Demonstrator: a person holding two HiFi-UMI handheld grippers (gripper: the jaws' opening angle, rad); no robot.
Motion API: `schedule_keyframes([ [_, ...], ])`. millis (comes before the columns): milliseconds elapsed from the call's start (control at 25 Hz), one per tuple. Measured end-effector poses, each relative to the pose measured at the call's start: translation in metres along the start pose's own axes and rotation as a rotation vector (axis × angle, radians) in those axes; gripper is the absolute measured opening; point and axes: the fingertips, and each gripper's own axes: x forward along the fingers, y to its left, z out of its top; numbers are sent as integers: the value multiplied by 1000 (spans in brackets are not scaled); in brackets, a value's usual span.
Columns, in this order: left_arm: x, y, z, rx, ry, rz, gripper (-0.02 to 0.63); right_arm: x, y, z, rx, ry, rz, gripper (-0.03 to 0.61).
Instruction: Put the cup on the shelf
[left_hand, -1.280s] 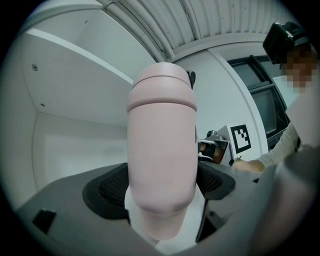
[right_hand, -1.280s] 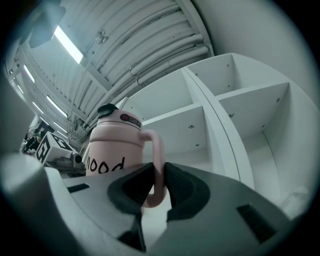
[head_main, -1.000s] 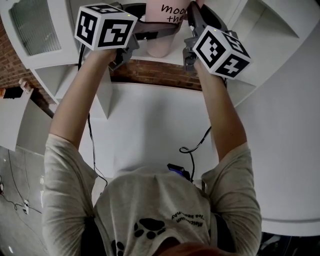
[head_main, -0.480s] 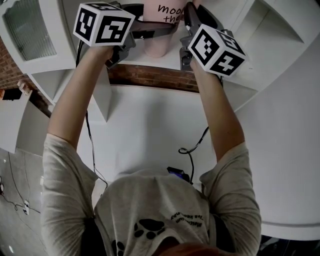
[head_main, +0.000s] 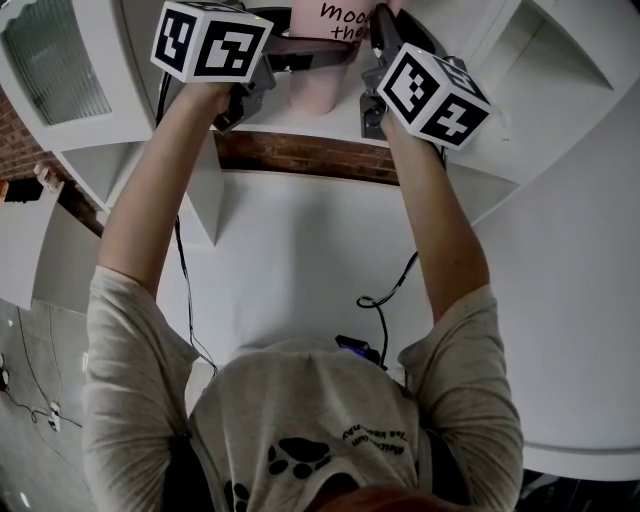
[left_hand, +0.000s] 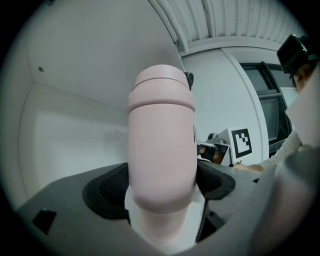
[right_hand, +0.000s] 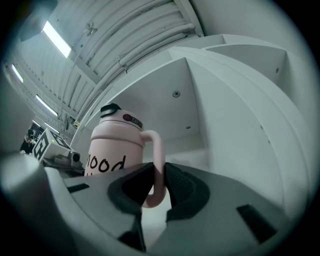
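A pink cup (head_main: 318, 62) with dark "mood" lettering stands upright at the white shelf (head_main: 330, 120), at the top of the head view. My left gripper (head_main: 305, 52) reaches in from the left and is shut on the cup's body (left_hand: 162, 150), with a pad pressed on each side. My right gripper (head_main: 381, 35) comes from the right. In the right gripper view the cup (right_hand: 112, 147) shows its thin handle (right_hand: 160, 160), and the right gripper (right_hand: 157, 187) is shut on it. Whether the base rests on the shelf board is hidden.
A white upright divider (right_hand: 210, 115) bounds the shelf compartment to the right of the cup. A strip of brick wall (head_main: 300, 155) runs under the shelf board. Below lies a white tabletop (head_main: 300, 250) with a black cable (head_main: 385, 295). More white compartments (head_main: 60, 60) sit at the left.
Both grippers and the cup have shifted slightly upward in the head view, toward the shelf. The grips are unchanged.
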Motion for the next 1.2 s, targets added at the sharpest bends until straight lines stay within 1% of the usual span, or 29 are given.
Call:
schedule_keyframes([
  [280,2,4,-1,-32,-35,-15,425,3,-4,-5,-5,11,-23,78],
  [440,1,3,-1,-53,-41,-16,423,2,-4,-5,0,24,-34,78],
  [600,-3,-2,2,-55,-48,-15,423,-3,0,1,-9,25,-37,78],
  [760,-3,1,1,-61,-47,-15,423,-4,0,0,-26,26,-39,85],
  [880,-1,5,0,-66,-44,-13,423,-9,4,6,-53,10,-34,119],
  [1040,-1,7,-2,-69,-37,-8,423,-21,14,15,-69,-11,-22,123],
  [1200,-1,7,-3,-72,-32,-3,423,-39,22,13,-73,4,-7,123],
])
